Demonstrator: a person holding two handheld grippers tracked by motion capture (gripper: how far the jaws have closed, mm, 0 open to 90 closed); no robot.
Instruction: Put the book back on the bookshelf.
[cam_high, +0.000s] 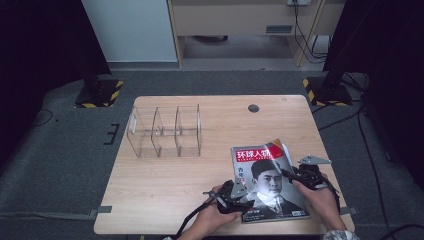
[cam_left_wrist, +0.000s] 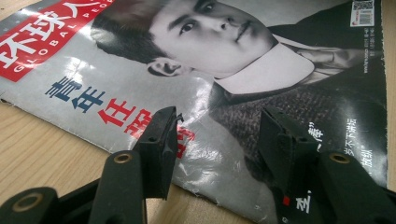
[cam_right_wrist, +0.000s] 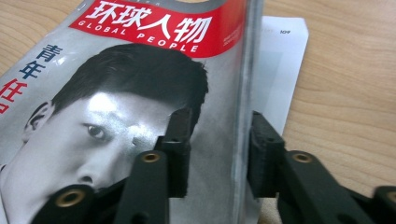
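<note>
High view: the magazine lies flat at the table's near right corner, long side pointing away from the person. The right gripper straddles its right edge, jaws apart. The left gripper hovers apart over its near left corner.

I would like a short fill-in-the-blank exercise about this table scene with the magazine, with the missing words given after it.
1. The magazine lies on the ____ table.
2. The banner at the top of its cover is ____.
3. The clear organizer stands ____ of things.
4. The right gripper has its jaws on either side of the magazine's right ____.

Missing words: wooden; red; empty; edge
</note>
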